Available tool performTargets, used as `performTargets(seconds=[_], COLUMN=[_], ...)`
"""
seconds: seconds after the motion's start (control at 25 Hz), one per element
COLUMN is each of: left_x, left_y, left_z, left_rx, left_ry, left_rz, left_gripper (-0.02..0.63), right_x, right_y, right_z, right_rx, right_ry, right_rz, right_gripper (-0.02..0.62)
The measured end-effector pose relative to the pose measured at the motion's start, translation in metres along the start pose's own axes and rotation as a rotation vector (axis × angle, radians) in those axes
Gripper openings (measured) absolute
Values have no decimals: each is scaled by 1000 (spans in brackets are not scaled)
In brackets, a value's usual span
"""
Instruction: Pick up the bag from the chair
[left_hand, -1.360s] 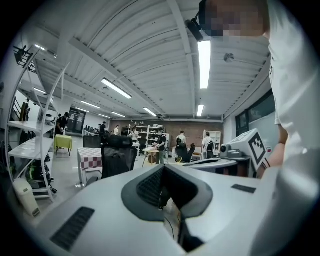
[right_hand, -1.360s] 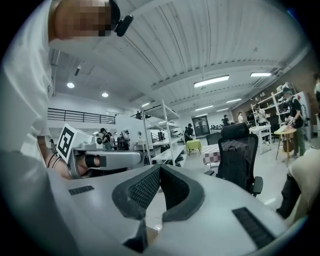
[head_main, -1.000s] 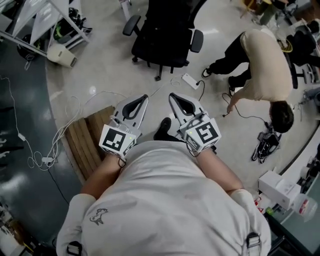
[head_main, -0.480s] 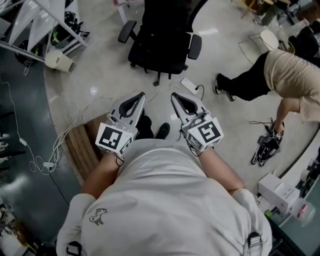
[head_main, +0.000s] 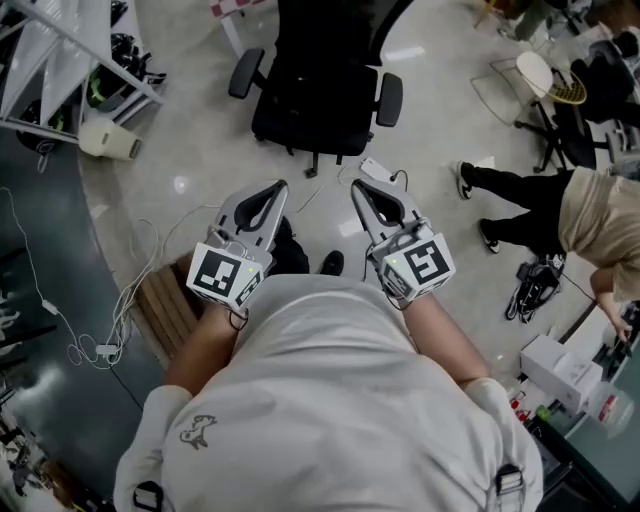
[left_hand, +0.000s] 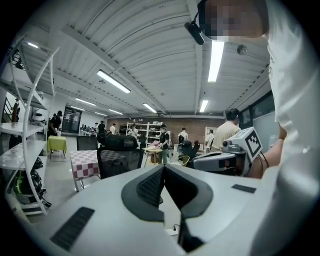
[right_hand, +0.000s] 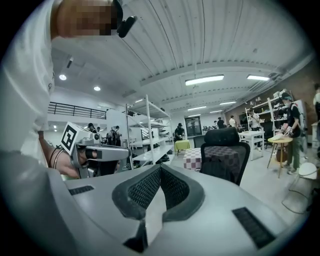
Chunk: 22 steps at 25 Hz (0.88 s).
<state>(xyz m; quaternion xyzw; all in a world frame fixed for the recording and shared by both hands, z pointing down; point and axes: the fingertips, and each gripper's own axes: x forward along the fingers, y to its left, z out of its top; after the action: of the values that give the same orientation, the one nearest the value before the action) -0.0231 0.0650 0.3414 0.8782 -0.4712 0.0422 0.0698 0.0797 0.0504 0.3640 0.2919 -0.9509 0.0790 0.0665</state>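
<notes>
Both tools are shut tight with nothing in them. My left tool (head_main: 278, 188) and my right tool (head_main: 358, 187) point side by side at the black chair (head_main: 320, 90), which stands a little way ahead. Its top is cut off, and I cannot pick out the bag on its dark seat. Since a second ago, the person in beige (head_main: 595, 215) has walked off to the right edge.

Glossy floor (head_main: 190, 130), black mesh chair (head_main: 320, 90)
</notes>
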Motion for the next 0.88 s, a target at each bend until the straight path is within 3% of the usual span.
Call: performTargets(seconds=[0.44, 0.88], left_x=[12, 17], left_y=[104, 187], left_z=[26, 34], left_rx=[32, 19], left_ry=[-11, -21], left_rz=[-121, -94], left_gripper=[12, 11], right_x=[99, 152], right_y=[-24, -47], right_z=[38, 48], right_rx=[21, 55], right_ry=[-23, -13], right_rz=[-95, -150], right_gripper=[31, 31])
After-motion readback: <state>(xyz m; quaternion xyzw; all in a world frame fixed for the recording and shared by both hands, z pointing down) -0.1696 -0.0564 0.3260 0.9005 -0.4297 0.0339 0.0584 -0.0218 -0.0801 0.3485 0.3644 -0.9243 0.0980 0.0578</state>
